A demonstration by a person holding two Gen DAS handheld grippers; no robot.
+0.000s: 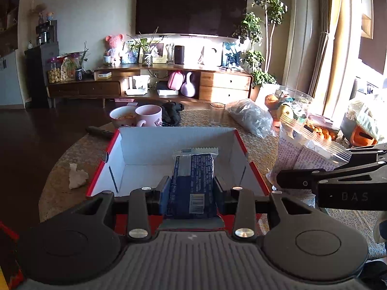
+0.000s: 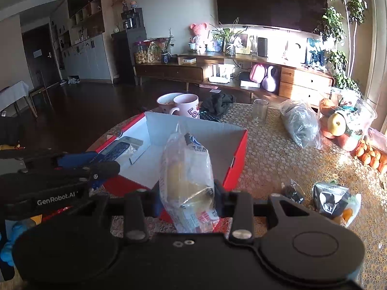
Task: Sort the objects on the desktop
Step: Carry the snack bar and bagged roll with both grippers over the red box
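Patterned tabletop (image 2: 278,164), red box (image 1: 241,142) open. Left gripper (image 1: 191,191) pinches blue snack bar (image 1: 193,181) over box; right gripper (image 2: 187,193) pinches clear bread bag (image 2: 186,176). Both light, crinkly, slippery; grip mid-body.

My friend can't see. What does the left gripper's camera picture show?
The left gripper holds a dark blue snack packet over an open red box with a white inside. Behind it stand a pink mug, a bowl and a glass.
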